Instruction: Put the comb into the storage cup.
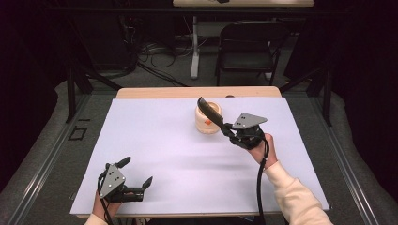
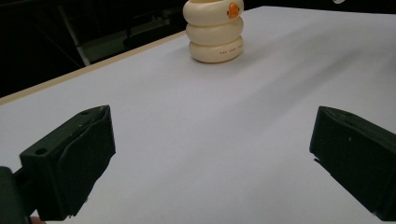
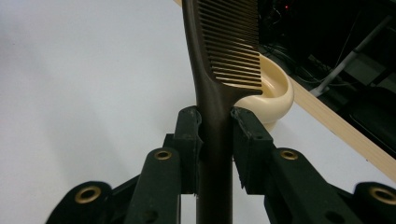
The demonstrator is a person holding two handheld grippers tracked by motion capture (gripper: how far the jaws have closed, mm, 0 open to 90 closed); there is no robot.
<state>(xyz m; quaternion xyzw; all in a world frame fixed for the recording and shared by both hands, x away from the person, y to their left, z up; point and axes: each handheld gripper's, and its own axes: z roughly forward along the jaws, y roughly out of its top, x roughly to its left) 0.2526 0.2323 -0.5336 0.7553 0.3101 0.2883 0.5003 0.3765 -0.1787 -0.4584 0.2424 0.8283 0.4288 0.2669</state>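
Note:
A cream ribbed cup with an orange mark stands on the white table top, right of middle toward the back. My right gripper is shut on the handle of a dark comb. The comb tilts up and to the left, and its toothed end hangs over the cup's open rim. Near the table's front left corner, my left gripper stands open, pointing toward the cup with only bare table between its jaws.
A wooden strip runs along the table's far edge. Behind it are a black folding chair, a white desk leg and cables on the floor. White surface stretches wide between the two grippers.

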